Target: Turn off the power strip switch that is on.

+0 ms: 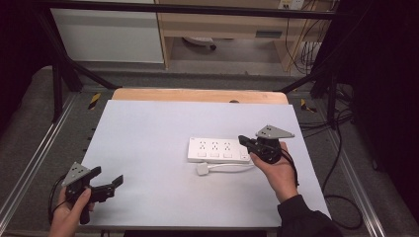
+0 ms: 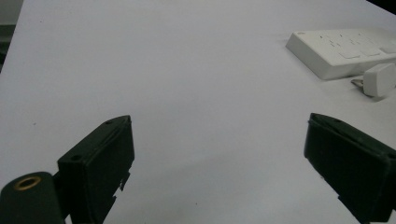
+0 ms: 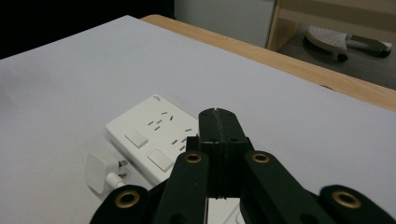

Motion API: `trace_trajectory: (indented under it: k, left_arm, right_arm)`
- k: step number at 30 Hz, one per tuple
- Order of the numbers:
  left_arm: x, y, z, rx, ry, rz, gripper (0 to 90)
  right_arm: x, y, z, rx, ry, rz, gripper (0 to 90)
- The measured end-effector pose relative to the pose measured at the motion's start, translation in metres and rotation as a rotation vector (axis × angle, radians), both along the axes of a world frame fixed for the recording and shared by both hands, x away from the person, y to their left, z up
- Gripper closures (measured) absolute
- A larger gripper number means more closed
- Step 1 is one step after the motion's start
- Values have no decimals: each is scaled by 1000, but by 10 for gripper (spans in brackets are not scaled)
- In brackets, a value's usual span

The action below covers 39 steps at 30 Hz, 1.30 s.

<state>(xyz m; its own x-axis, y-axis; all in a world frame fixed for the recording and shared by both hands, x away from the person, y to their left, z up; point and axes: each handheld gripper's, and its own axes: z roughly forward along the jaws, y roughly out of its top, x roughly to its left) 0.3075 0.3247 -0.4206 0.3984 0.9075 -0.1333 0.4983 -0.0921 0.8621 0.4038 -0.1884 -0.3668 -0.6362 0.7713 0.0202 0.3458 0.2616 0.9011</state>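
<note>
The power strip (image 1: 217,149) lies on the tabletop (image 1: 158,138), right of centre. Its plug (image 1: 203,169) rests just in front of it. The right gripper (image 1: 245,141) hovers over the strip's right end; the left gripper (image 1: 107,178) sits near the front left corner.

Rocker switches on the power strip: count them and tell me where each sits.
3 show on the power strip in the high view, in a row along its near edge: left, middle, right. The right claw covers the strip's right end, so another may be hidden.

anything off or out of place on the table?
Nothing damaged or spilled. The power strip lies flat and square on the white sheet; its own plug lies loose on the sheet beside it, cord curled alongside.
</note>
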Motion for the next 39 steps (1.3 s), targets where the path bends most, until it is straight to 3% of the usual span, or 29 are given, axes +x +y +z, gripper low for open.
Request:
trace_trajectory:
  k: [39]
  left_arm:
    - [0,0,0,-8,-4,-2,70]
  right_arm:
    - [6,31,-49,-38,90,27,900]
